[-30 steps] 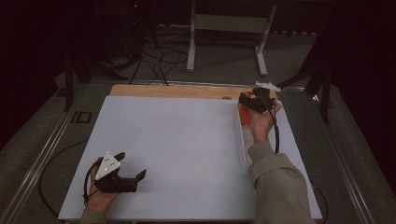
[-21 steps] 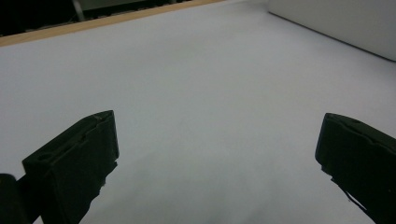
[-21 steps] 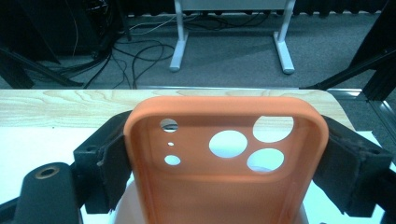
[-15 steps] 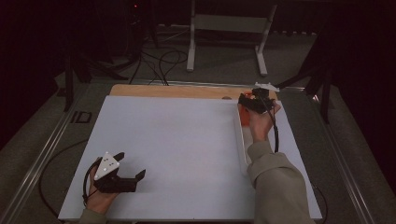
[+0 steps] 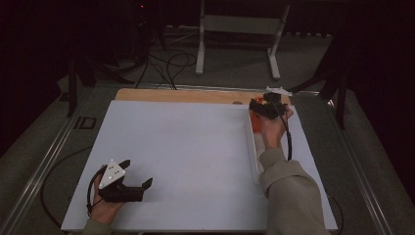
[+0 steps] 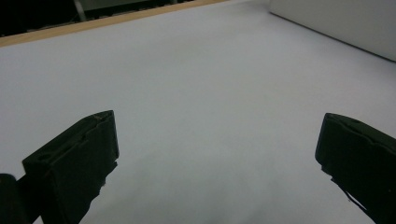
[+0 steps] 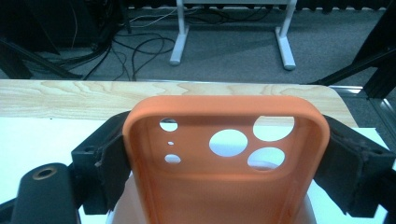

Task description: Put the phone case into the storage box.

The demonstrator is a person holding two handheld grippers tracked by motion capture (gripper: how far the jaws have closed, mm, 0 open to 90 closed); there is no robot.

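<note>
An orange phone case with round camera holes stands between the black jaws in the right gripper view, its hollow side towards the camera. My right gripper is shut on its two long sides. In the high view that gripper is at the far right of the white board, a bit of the orange phone case showing beside it. My left gripper rests near the board's front left corner, open, with bare white surface between its jaws.
A long white box lies along the board's right side, under my right forearm. A wooden strip borders the board's far edge. Beyond the table are a metal stand and cables on the dark floor.
</note>
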